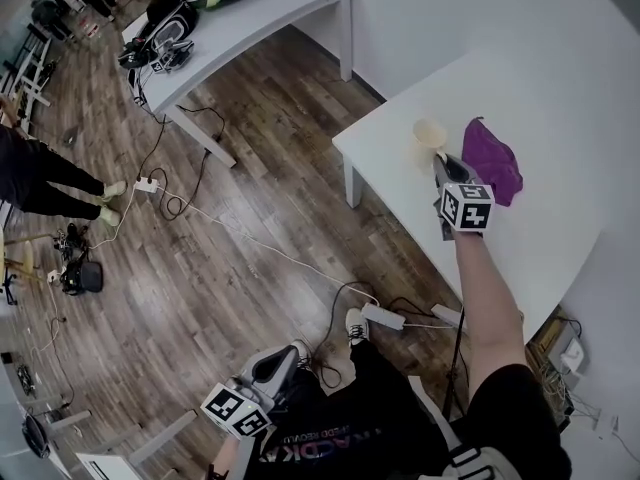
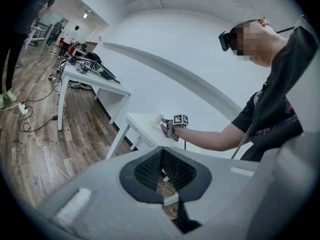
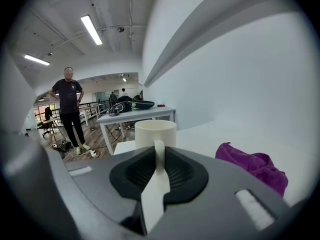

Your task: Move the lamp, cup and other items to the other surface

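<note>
your right gripper (image 3: 158,156) is clamped on the thin handle of the cream ceramic cup (image 3: 155,134), just beside the crumpled purple cloth (image 3: 252,166) on the white table (image 1: 540,238). risk: the narrow hold may let the cup pivot or slip. your left gripper (image 2: 162,169) has its jaws together, empty.

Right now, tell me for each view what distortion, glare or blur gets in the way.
Head view: fisheye bows the table edges, and the cup nearly washes into the white top. Left gripper view: black corners, a mosaic patch upper right. Right gripper view: the ceiling strip light glares, the cup's handle is sharp.
</note>
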Tool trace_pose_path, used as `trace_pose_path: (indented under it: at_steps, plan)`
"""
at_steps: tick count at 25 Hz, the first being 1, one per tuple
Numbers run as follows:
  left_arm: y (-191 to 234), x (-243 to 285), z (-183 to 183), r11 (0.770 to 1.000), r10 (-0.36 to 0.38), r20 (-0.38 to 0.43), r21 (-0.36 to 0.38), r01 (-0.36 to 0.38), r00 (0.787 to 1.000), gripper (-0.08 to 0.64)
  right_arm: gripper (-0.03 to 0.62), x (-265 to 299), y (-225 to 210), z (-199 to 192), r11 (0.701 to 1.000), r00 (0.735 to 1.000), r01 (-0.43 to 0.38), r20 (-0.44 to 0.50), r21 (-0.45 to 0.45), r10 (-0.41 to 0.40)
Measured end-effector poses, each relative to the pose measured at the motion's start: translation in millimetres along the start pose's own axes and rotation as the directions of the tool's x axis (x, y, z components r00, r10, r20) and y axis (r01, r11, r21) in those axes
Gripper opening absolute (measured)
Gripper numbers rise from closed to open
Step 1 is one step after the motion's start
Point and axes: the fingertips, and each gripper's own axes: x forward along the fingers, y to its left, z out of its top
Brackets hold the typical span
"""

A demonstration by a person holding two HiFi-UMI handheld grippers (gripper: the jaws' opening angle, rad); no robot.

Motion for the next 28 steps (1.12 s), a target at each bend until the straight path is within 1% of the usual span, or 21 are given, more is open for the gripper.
trace_pose_path:
  at_steps: [5, 11, 15, 21, 28]
  plan:
    - [1, -7, 3, 1.000, -0.024, -0.008, 0.011, 0.024, 1.000, 0.003, 0.049, -17, 10, 9, 1.000, 1.000, 0.009, 0.029, -0.005, -0.009]
    - [2, -18, 9, 0.997, -0.075, -0.009, 0.034, 0.076, 0.997, 0.003, 0.049, -50, 26, 20, 0.999, 0.997, 0.027, 0.072, 0.017, -0.028]
    - [4, -30, 16, 0.992, -0.113, -0.006, 0.057, 0.113, 0.994, 0.003, 0.049, -80, 42, 31, 0.999, 0.992, 0.042, 0.114, 0.032, -0.046]
    - [9, -58, 26, 0.985, -0.151, 0.007, 0.086, 0.150, 0.988, 0.003, 0.049, -126, 74, 49, 0.998, 0.982, 0.058, 0.176, 0.040, -0.064]
    - [12, -78, 27, 0.976, -0.190, 0.003, 0.105, 0.189, 0.982, 0.003, 0.049, -173, 107, 51, 0.996, 0.975, 0.078, 0.205, 0.042, -0.085]
